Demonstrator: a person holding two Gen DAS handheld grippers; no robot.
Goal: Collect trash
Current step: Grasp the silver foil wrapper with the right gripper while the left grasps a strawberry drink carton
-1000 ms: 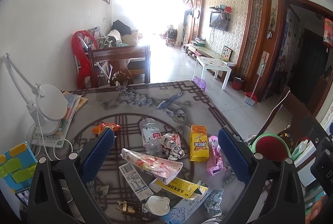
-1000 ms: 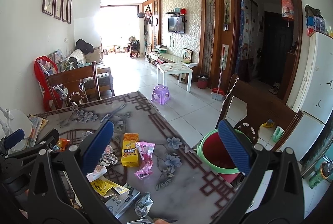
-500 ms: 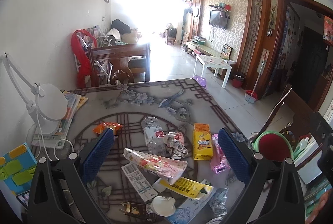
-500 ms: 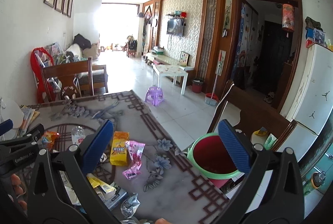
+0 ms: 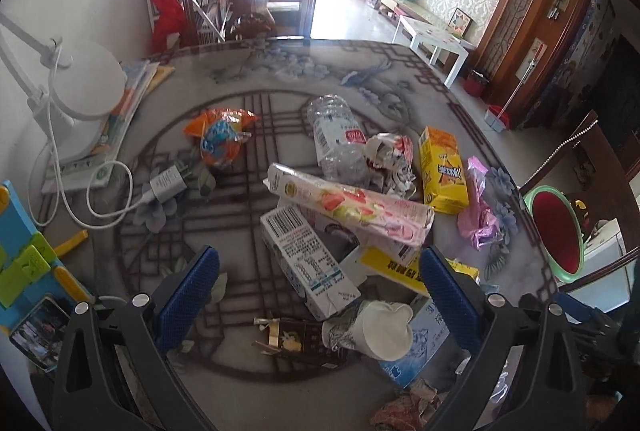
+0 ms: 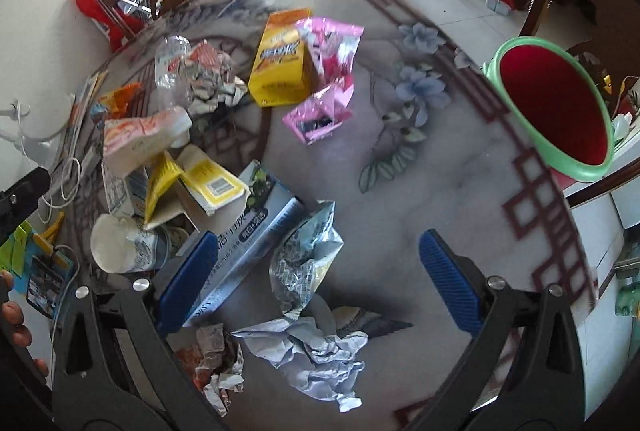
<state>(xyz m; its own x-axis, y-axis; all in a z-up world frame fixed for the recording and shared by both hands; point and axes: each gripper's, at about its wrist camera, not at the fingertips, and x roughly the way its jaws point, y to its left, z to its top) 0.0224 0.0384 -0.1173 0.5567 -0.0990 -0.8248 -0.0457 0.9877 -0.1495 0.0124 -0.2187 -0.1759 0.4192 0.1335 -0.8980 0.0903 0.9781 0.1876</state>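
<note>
I'm holding both grippers wide open and empty: the left gripper over the white carton, the right gripper above a silver foil wrapper and crumpled paper. The red bin is sitting off the table's edge; I'm risking snagging neighbouring litter and sweeping it off.

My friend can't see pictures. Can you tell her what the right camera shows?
The open right tongs hover over a marble-patterned table littered with trash: crumpled white paper, a silver foil wrapper, a yellow carton and a pink wrapper. A red bin with a green rim waits at the table's right edge.
</note>
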